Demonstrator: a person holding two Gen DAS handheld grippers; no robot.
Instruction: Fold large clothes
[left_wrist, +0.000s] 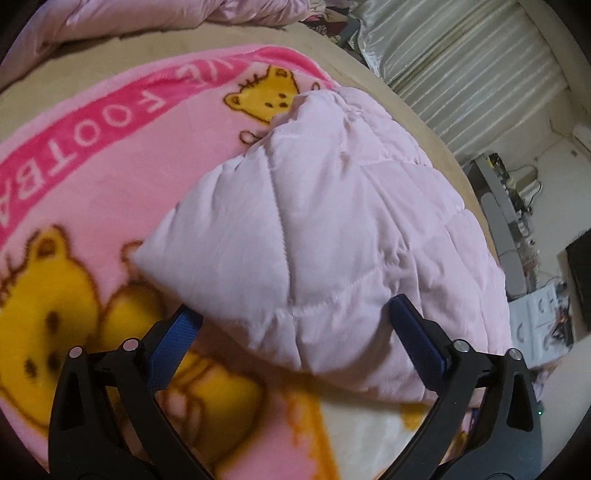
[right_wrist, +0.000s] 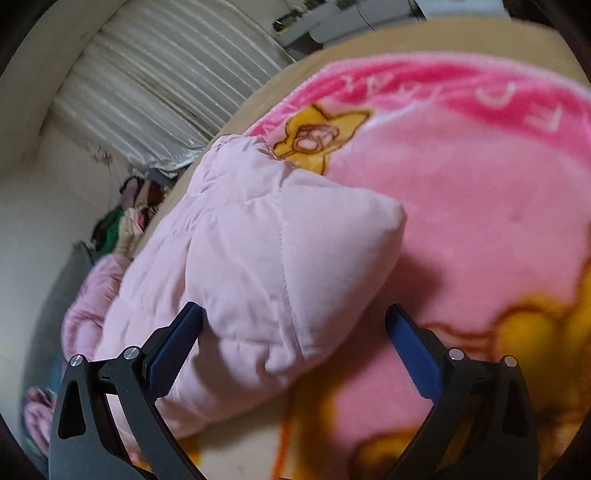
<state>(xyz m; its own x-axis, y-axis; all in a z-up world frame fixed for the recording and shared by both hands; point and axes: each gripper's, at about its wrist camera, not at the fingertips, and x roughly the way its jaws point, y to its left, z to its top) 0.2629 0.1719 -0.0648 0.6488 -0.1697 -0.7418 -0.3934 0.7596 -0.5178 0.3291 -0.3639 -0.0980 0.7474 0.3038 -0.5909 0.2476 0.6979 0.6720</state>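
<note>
A pale pink quilted jacket lies folded in a puffy bundle on a pink bear-print blanket. My left gripper is open, its blue-padded fingers on either side of the bundle's near edge, not closed on it. In the right wrist view the same jacket lies on the blanket. My right gripper is open, with its left finger against the jacket's side and the right finger over the blanket. I cannot tell whether either gripper touches the fabric.
The blanket covers a tan bed. More pink bedding is piled at the far side. A pleated pale curtain hangs beyond the bed edge. A desk with clutter stands at right. A heap of clothes lies off the bed.
</note>
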